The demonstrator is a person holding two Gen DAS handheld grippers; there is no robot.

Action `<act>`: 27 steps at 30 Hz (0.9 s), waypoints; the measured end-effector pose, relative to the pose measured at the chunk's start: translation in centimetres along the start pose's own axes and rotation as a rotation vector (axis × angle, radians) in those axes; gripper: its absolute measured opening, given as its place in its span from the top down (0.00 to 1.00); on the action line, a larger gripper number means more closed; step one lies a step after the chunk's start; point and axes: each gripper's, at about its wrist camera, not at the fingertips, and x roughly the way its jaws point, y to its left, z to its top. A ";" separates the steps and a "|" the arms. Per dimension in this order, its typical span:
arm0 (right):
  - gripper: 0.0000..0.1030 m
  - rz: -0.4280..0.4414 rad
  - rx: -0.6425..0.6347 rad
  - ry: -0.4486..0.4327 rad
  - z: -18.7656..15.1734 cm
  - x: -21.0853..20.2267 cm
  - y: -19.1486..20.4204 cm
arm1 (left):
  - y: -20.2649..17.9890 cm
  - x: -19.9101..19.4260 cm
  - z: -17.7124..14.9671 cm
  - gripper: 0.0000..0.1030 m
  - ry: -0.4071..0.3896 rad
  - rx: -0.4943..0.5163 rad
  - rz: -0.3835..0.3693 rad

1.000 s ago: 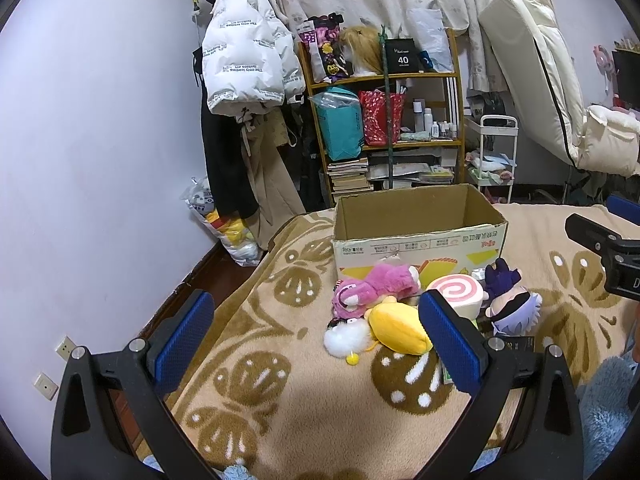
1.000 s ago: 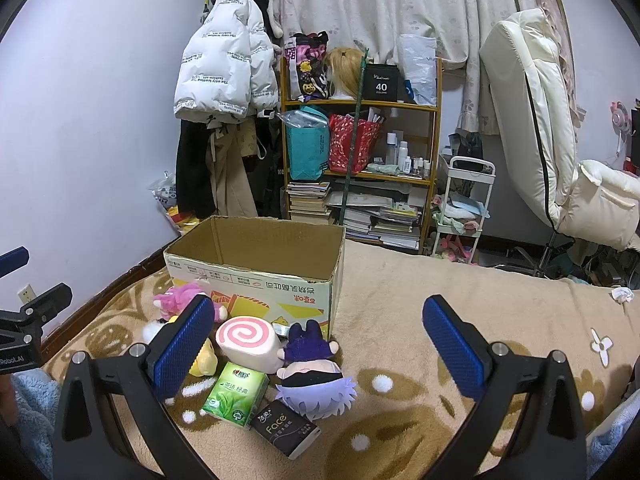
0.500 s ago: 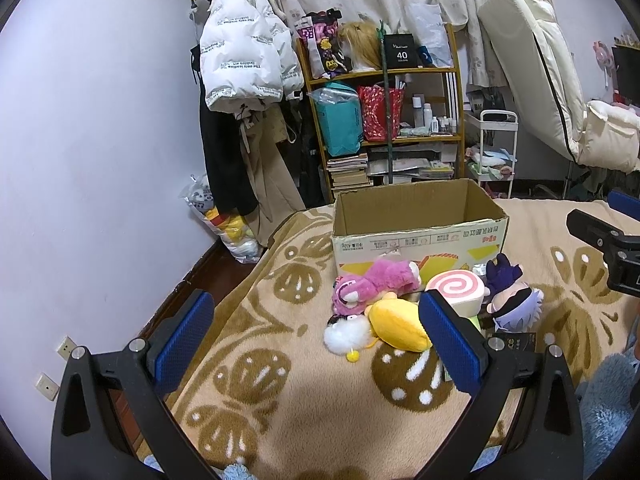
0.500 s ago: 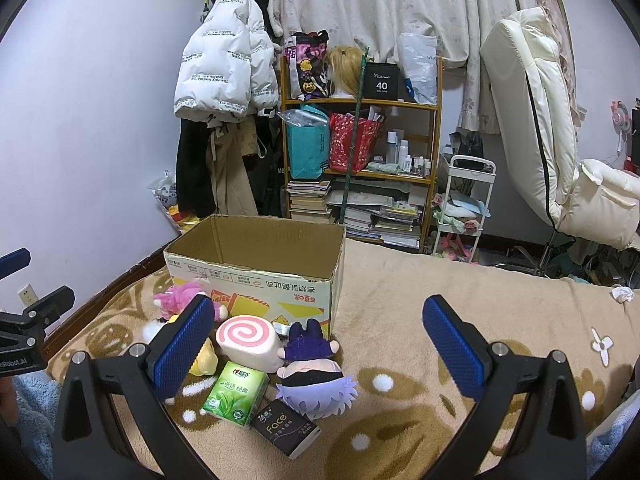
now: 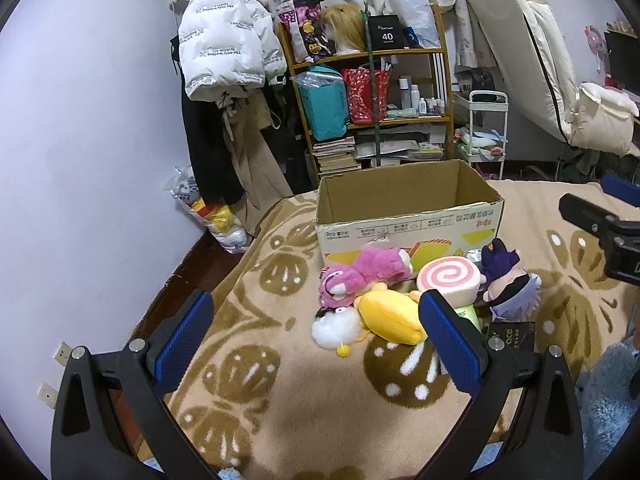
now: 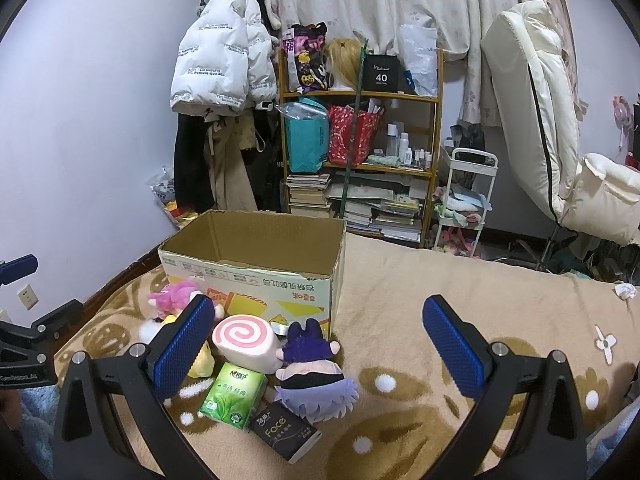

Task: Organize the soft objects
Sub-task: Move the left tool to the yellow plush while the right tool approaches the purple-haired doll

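Since the frames a second ago almost nothing has moved: the left wrist view has drifted a little, so the cardboard box [image 5: 408,216] and toys sit slightly differently in frame, while the right wrist view is unchanged.

The soft toys lie in a cluster on the bed, just in front of the near wall of the open box. In the left wrist view, a pink plush [image 5: 362,276] lies at the far left of the pile, leaning against the box. A yellow plush [image 5: 390,316] lies just nearer than it, touching it, with a white fluffy toy [image 5: 334,328] to its left. To the right is a pink swirl-roll cushion [image 6: 244,342], and further right a purple-haired doll [image 6: 314,376] lies face down. Near the doll, a green tissue pack [image 6: 234,396] and a black tissue pack [image 6: 286,430] rest side by side on the brown patterned blanket [image 5: 280,380].

The left gripper [image 5: 316,336] hovers over the blanket, jaws wide apart and empty, its right finger overlapping the cushion in view. The right gripper [image 6: 316,340] also has its jaws apart and holds nothing.

Beyond the bed stand a wooden shelf [image 6: 360,136] crowded with bags and books, a white puffer jacket [image 6: 220,68] hanging to its left, and a cream recliner chair [image 6: 560,140] at far right.
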 end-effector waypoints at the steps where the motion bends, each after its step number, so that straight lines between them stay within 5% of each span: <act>1: 0.00 0.001 0.002 0.004 -0.3 0.2 0.0 | 0.0 0.1 0.2 0.02 0.003 0.001 -0.004; 18: 0.00 0.005 0.068 0.131 1.2 4.2 -1.5 | -1.5 3.1 5.3 0.02 0.061 -0.022 -0.049; 27: 0.00 0.012 0.089 0.180 1.1 6.0 -2.0 | -2.4 6.1 5.0 0.02 0.099 -0.047 -0.055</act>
